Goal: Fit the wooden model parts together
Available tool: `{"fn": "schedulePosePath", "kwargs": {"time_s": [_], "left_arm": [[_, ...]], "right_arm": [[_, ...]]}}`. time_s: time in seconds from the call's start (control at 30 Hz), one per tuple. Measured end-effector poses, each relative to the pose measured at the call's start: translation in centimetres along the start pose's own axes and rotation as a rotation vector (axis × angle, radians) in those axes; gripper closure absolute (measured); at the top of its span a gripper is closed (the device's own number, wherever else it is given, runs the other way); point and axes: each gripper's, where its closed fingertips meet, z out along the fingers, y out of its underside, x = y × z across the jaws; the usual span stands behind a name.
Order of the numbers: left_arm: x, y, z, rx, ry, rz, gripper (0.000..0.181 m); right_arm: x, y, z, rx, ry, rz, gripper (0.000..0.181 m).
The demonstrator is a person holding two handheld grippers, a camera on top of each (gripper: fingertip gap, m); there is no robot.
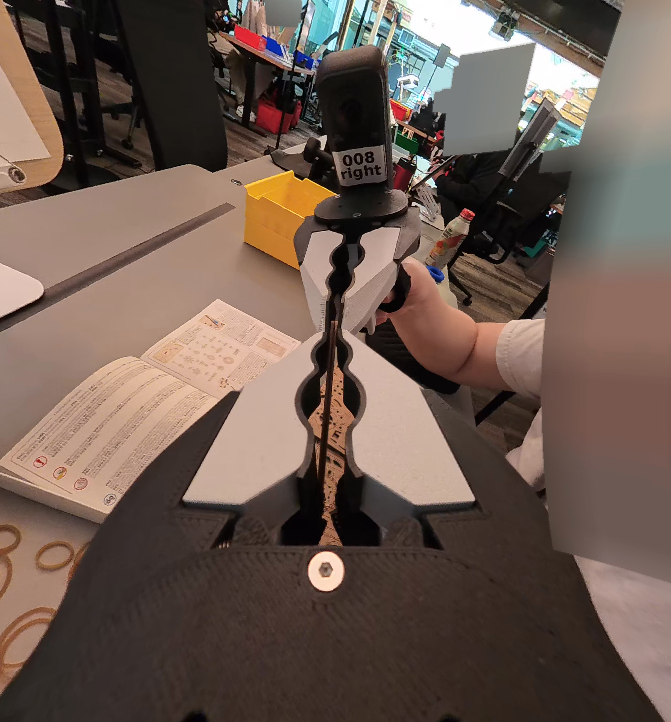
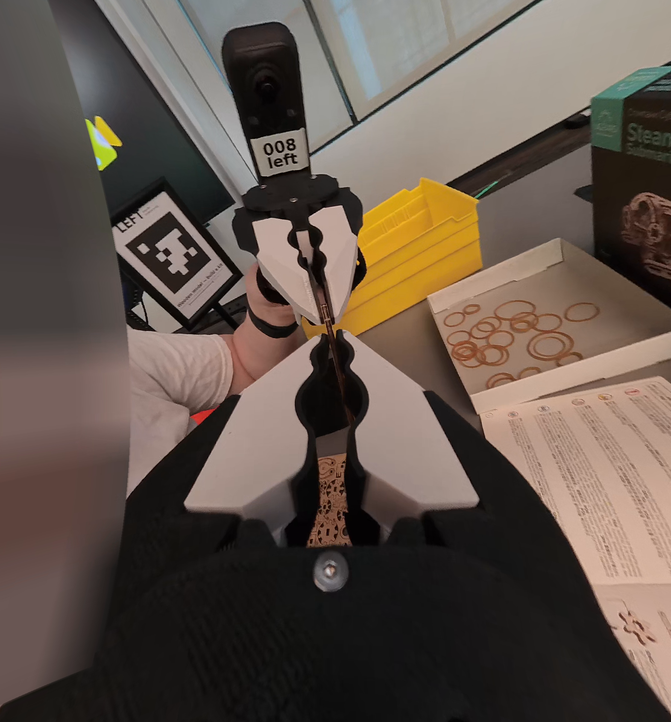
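A thin laser-cut wooden sheet [image 1: 328,414] is held edge-on between both grippers, above the grey table [image 1: 130,281]. My left gripper [image 1: 332,338] is shut on the near end of the sheet. My right gripper [image 1: 338,314] faces it, tip to tip, and is shut on the far end. In the right wrist view the sheet [image 2: 332,504] runs through my right gripper [image 2: 331,338], and my left gripper [image 2: 323,317] clamps its other end. The sheet's engraved gear patterns show between the fingers. A hand holds each gripper's handle.
An open instruction booklet [image 1: 138,410] lies on the table, with loose rubber bands [image 1: 1,578] at the near left. A yellow bin [image 1: 283,215] stands behind. In the right wrist view there are a white tray [image 2: 635,344] of rubber bands, the model's box [image 2: 650,176] and a framed marker sign [image 2: 173,254]. Left and right tips are no more than a few centimetres apart.
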Motion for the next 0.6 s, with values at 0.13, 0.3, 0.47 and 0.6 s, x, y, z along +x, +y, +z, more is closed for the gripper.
{"fn": "schedulePosePath", "kwargs": {"time_s": [0.13, 0.3, 0.47, 0.6], "left_arm": [[-0.1, 0.1, 0.1, -0.008, -0.019, 0.023, 0.180], [0.6, -0.2, -0.1, 0.011, 0.040, -0.013, 0.180], [1.5, -0.5, -0.4, 0.023, 0.131, -0.074, 0.180], [2.1, -0.7, -0.5, 0.026, 0.170, -0.083, 0.180]], "right_arm": [[0.1, 0.1, 0.0, -0.003, -0.011, 0.037, 0.179], [-0.8, -0.2, 0.0, 0.006, -0.046, -0.055, 0.180], [-1.8, -0.3, -0.1, 0.004, -0.044, -0.190, 0.179], [-2.5, -0.4, -0.2, 0.011, -0.081, -0.205, 0.179]]}}
